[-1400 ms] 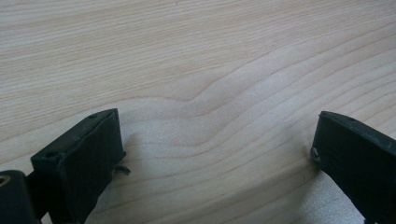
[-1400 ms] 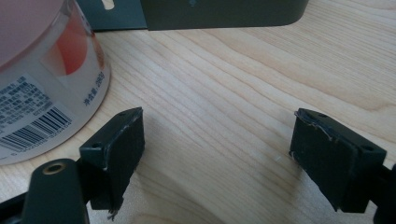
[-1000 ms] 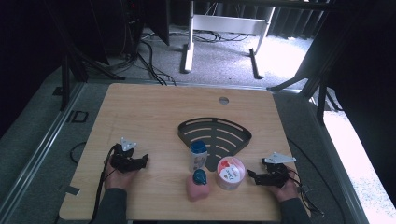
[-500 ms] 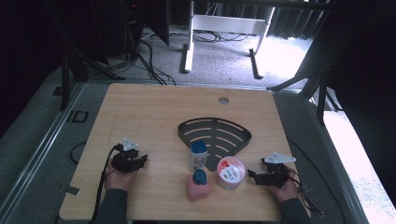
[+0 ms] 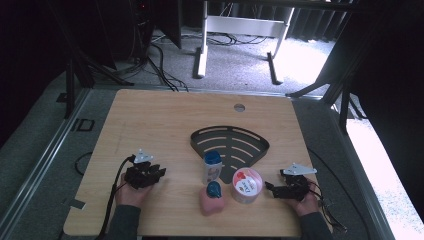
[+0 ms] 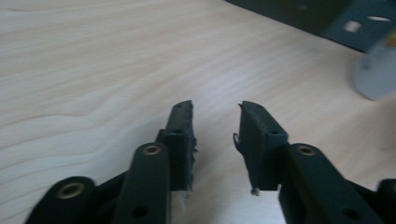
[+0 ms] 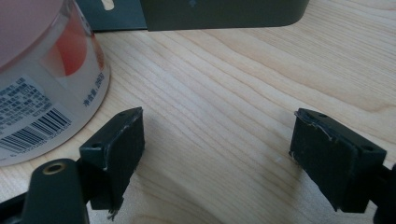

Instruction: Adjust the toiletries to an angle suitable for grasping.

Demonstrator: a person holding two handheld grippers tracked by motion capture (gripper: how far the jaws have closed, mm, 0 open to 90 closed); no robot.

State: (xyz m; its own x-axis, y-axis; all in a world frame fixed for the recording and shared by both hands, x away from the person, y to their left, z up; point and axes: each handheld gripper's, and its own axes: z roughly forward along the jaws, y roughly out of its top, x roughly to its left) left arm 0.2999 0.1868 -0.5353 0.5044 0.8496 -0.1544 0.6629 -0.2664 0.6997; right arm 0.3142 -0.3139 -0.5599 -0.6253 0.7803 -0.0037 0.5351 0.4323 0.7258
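Nearest the person's edge of the wooden table (image 5: 150, 115) sits a pink bottle with a blue cap (image 5: 212, 198), roughly in the middle between the two hands. Just right of it and a touch farther is a round tub with a pink lid (image 5: 246, 184), with a barcode and red print on its side in the right gripper view (image 7: 44, 74).

The right gripper (image 5: 278, 189) rests low at the near right, pointing left at that tub and stopping just short of it. Its jaws stand wide apart with only bare wood between them; the tub is off beside the left jaw in its own view, not touched as far as I can tell.

The left gripper (image 5: 156, 173) is at the near left, well apart from the bottles, aimed right. Its jaws have just been closing and are down to a narrow gap, with nothing between them, just table grain under them (image 6: 215, 135).

A bit farther in, a white bottle with a blue cap (image 5: 212, 165) lies just left of the tub, its cap end touching or overlapping the near rim of a dark fan-shaped slotted rack (image 5: 227, 137) that lies flat mid-table. Its blurry edge shows at the right of the left gripper view.

Far side of the table has a small round grommet hole (image 5: 239, 107).
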